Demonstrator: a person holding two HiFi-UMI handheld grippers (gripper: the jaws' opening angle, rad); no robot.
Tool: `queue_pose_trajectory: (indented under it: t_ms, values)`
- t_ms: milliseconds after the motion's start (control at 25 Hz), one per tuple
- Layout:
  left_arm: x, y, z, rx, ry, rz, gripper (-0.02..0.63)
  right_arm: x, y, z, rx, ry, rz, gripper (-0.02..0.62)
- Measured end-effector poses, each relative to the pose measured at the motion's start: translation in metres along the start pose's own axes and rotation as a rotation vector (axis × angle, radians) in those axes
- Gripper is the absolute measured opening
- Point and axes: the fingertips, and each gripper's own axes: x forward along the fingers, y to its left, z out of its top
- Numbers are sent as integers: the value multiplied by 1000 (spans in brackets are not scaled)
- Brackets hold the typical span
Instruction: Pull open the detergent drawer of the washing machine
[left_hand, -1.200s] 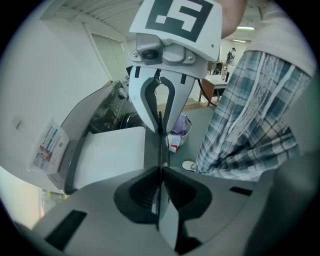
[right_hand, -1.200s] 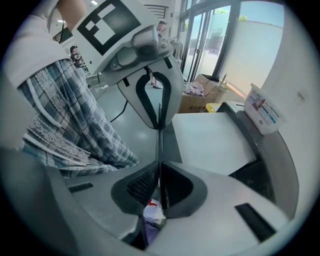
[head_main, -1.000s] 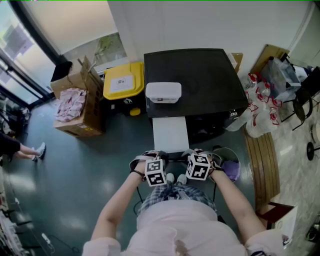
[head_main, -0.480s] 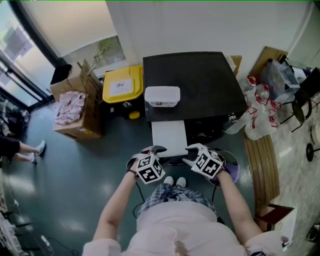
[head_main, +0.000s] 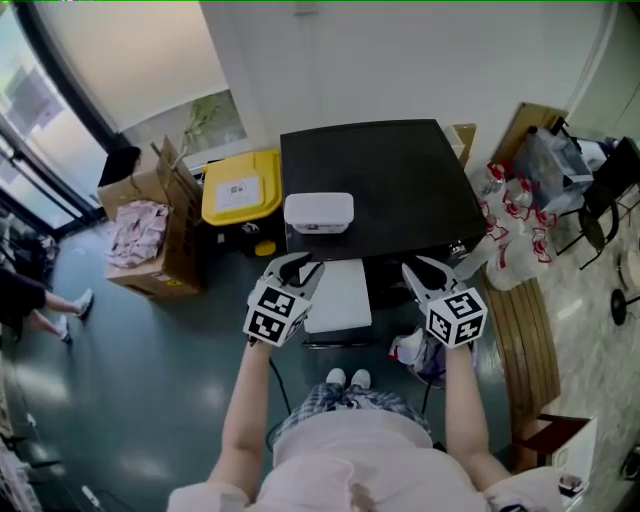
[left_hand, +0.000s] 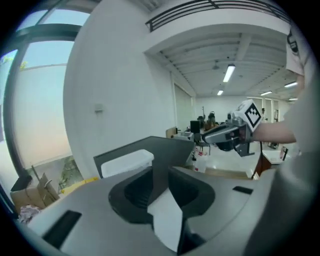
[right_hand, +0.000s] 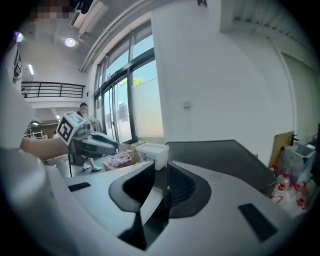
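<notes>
The washing machine (head_main: 400, 180) has a black top with a white lidded box (head_main: 318, 212) on its front left. A white drawer-like panel (head_main: 340, 295) sticks out of its front, just below that box. My left gripper (head_main: 297, 265) hovers at the panel's left edge, and my right gripper (head_main: 422, 266) hangs to its right, by the machine's front. Both are raised and touch nothing. Their jaws have just been closing and stand slightly apart, with nothing between them. In the left gripper view, the machine top (left_hand: 150, 150) lies beyond my left gripper (left_hand: 161, 175).
A yellow-lidded bin (head_main: 240, 187) and an open cardboard box (head_main: 150, 225) stand left of the machine. Plastic bags (head_main: 515, 230) and a wooden bench (head_main: 525, 330) are on the right. A purple item (head_main: 430, 358) lies by my feet. Another person's legs (head_main: 50, 305) show at far left.
Both grippers have risen from close together near my lap. They have spread apart to either side of the white panel, rolling as they went.
</notes>
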Motion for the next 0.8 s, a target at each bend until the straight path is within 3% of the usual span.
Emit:
queue_pose_trajectory:
  t_ms: [360, 800]
  values:
    - [-19, 33, 50, -103, -225, 207, 35, -37, -51, 50, 35, -236, -296, 28]
    - [-17, 29, 46, -141, -249, 244, 26, -53, -64, 43, -3, -257, -403, 14]
